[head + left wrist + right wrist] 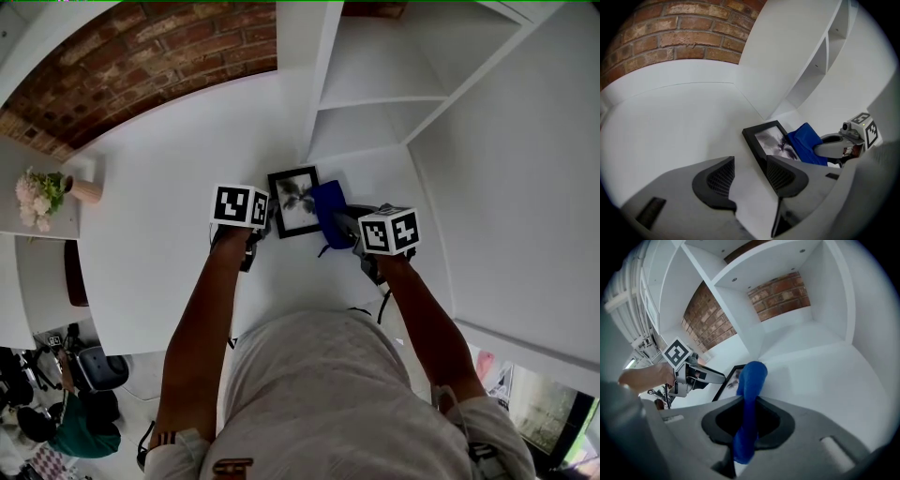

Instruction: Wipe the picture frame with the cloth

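Note:
A small black picture frame with a grey flower print lies flat on the white table, at the foot of the shelving. My left gripper is at the frame's left edge. In the left gripper view it is open, with bare table between the fingers and the frame's near corner tucked behind the right finger. My right gripper is shut on a blue cloth, which rests against the frame's right side. In the right gripper view the cloth stands up out of the jaws beside the frame.
White open shelving rises just behind the frame, and a brick wall runs behind the table. A vase of pink flowers stands on a ledge at far left. A person in green sits low at the left.

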`<state>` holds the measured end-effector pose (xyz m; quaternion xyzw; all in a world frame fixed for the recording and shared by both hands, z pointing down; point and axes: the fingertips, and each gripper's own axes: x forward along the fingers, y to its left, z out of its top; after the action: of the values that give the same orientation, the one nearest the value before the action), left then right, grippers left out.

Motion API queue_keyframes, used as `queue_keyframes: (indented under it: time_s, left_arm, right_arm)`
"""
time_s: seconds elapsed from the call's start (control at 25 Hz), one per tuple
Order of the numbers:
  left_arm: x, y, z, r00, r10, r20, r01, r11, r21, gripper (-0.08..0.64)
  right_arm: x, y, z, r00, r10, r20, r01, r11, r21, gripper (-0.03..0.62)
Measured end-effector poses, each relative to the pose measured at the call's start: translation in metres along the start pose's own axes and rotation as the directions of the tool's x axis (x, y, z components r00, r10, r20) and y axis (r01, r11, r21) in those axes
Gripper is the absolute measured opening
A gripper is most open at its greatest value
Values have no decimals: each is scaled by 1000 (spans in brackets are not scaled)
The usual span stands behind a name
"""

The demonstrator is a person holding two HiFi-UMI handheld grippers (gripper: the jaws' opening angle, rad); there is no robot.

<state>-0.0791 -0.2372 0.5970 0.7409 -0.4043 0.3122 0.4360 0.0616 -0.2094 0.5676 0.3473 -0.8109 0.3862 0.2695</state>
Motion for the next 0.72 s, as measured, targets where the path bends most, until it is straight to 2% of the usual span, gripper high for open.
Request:
queue_keyframes:
  time_s: [0.28, 0.48, 0.6, 0.72]
  left_arm:
    - [0, 0, 0, 1000, 9, 9, -9, 1000, -17, 211]
    - [-5, 0, -4, 1000, 4, 20, -3, 999, -47, 210]
    - [-19, -3, 2, 997, -12, 71, 15, 999, -45, 210]
    - [-43, -14, 17, 984, -43, 171, 44, 999, -2, 210]
  right_arm:
    - [-18, 16, 17, 998, 20, 65, -17, 998, -53, 48]
    - [-30, 38, 31, 991, 71, 117, -60, 993, -97, 48]
    - [-38, 49, 43, 981, 103, 166, -84, 990, -114, 48]
    - [-47, 61, 59, 968, 133, 215, -101, 983, -153, 49]
